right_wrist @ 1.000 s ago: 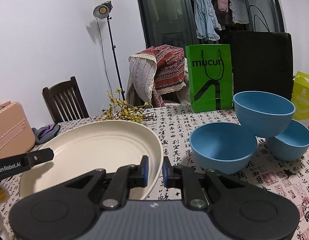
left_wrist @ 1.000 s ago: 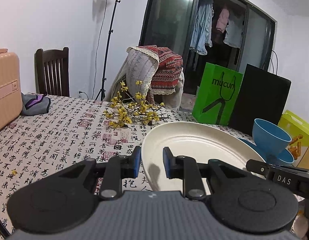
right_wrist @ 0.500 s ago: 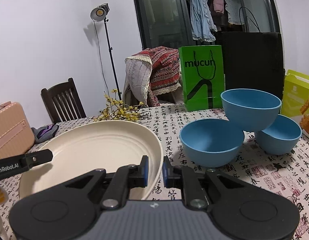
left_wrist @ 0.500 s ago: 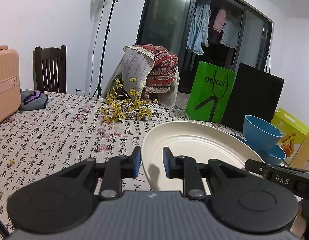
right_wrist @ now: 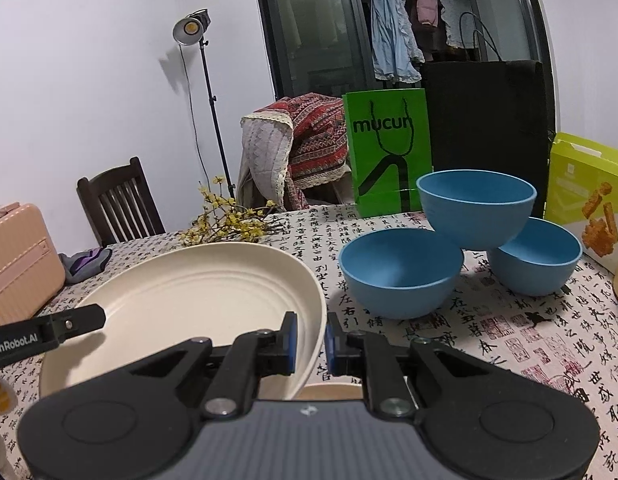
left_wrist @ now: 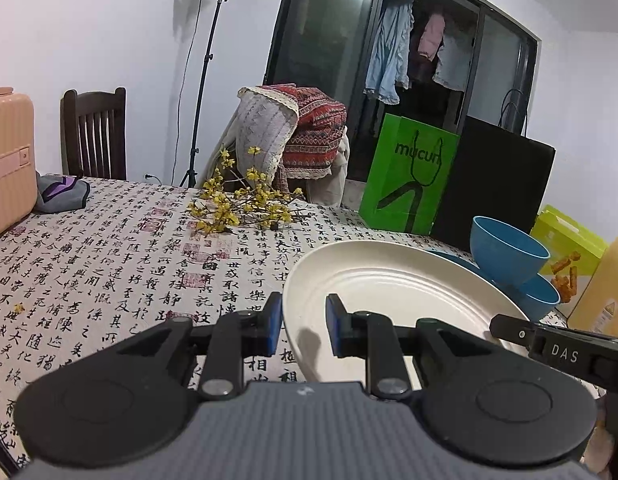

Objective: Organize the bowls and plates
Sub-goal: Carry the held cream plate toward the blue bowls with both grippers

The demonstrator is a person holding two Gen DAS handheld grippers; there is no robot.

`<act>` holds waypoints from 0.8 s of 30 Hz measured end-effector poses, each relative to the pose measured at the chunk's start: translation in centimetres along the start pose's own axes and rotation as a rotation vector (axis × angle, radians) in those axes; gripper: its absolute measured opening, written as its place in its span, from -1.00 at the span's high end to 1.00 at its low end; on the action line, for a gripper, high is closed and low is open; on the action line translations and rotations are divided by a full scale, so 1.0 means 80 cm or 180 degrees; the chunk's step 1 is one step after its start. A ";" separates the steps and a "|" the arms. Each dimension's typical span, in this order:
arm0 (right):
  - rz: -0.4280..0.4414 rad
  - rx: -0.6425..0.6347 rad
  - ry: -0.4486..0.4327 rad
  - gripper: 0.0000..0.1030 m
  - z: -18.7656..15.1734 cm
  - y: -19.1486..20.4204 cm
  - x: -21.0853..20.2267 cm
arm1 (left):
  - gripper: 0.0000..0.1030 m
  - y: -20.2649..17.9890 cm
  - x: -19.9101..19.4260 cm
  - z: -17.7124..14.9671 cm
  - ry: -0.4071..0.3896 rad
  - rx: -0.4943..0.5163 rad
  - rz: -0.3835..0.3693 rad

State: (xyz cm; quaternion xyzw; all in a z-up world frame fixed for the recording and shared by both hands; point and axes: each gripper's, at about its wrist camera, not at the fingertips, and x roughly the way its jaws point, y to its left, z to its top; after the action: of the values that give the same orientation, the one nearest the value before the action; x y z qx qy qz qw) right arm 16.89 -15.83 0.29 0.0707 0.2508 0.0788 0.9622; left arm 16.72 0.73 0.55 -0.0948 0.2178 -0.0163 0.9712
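I hold a large cream plate [left_wrist: 389, 288] above the table between both grippers. My left gripper [left_wrist: 303, 322] is shut on its left rim. On the opposite rim of the plate [right_wrist: 197, 292], my right gripper [right_wrist: 310, 340] is shut too. Each view catches a finger of the other gripper, the right one [left_wrist: 549, 344] and the left one [right_wrist: 49, 330], at the plate's far side. Three blue bowls stand to the right: one [right_wrist: 401, 272] nearest, one [right_wrist: 537, 256] behind it, and a third [right_wrist: 475, 208] resting across both. A cream rim [right_wrist: 329, 390] peeks out below the plate.
A calligraphy-print cloth [left_wrist: 109, 256] covers the table. Yellow flower sprigs [left_wrist: 245, 204] lie at the back, beside a green paper bag [left_wrist: 409, 184] and a black bag [left_wrist: 497, 188]. A pink suitcase [left_wrist: 5, 160] stands left, a yellow-green box [right_wrist: 589, 184] and an orange bottle [left_wrist: 601, 284] right.
Both grippers have carried the plate to the right; the bowls, bags and flowers slid left in both views. A cream rim has come into sight under the plate in the right wrist view.
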 end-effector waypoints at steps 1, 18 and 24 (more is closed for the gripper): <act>-0.0001 0.0006 -0.0002 0.73 -0.001 -0.002 -0.001 | 0.56 -0.002 -0.001 -0.001 -0.0004 0.0004 0.0002; -0.0046 0.0081 -0.0004 0.73 -0.017 -0.026 -0.015 | 0.56 -0.021 -0.004 -0.020 0.0051 0.0056 -0.0046; -0.0069 0.0111 0.0010 0.73 -0.025 -0.036 -0.017 | 0.56 -0.030 -0.002 -0.028 0.0084 0.0088 -0.0067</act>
State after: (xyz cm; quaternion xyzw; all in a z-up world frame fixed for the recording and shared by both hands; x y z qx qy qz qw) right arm 15.03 -18.67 -1.31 0.0846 0.2544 0.0641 0.9613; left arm 15.62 -2.03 -0.89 -0.0834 0.2294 -0.0308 0.9693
